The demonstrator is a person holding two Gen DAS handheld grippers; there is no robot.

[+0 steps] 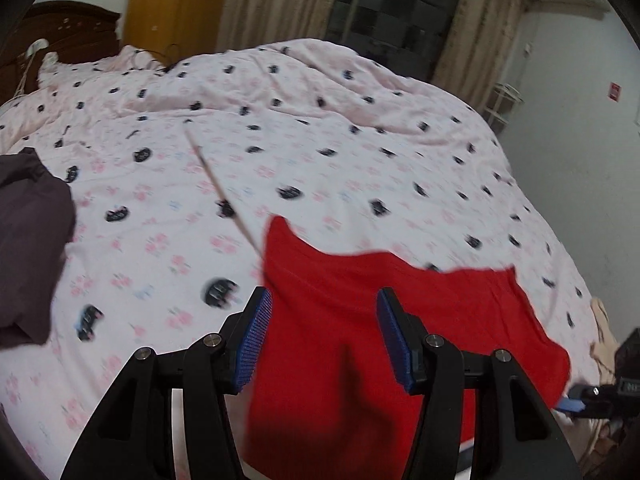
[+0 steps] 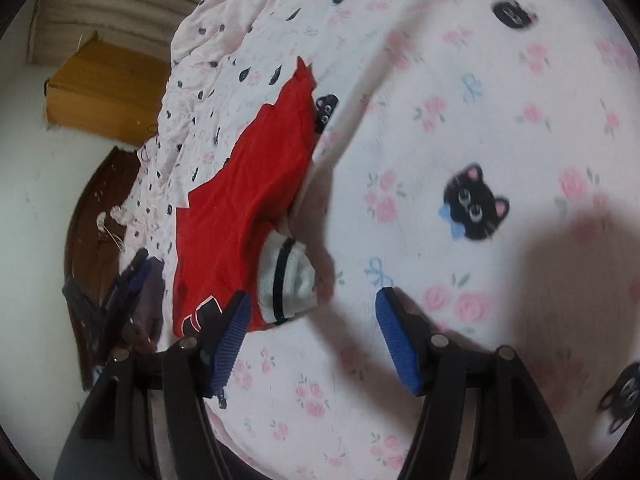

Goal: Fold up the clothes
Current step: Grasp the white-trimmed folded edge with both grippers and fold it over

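A red garment (image 1: 360, 320) lies spread on the pink cat-print bedspread (image 1: 280, 140). My left gripper (image 1: 324, 336) is open, its blue pads just above the garment's near part. In the right wrist view the red garment (image 2: 248, 184) lies to the left, with a white cuff with a black stripe (image 2: 286, 276) at its near end. My right gripper (image 2: 314, 336) is open and empty over the bedspread (image 2: 460, 120), with its left pad beside the cuff. The right gripper also shows at the left wrist view's right edge (image 1: 576, 400), at the garment's corner.
A dark purple garment (image 1: 28, 240) lies on the bed's left side. A thin stick (image 1: 224, 196) lies on the bedspread. A wooden headboard (image 1: 68, 36), curtains (image 1: 276, 0) and a window stand behind the bed. A white wall (image 1: 580, 140) is to the right.
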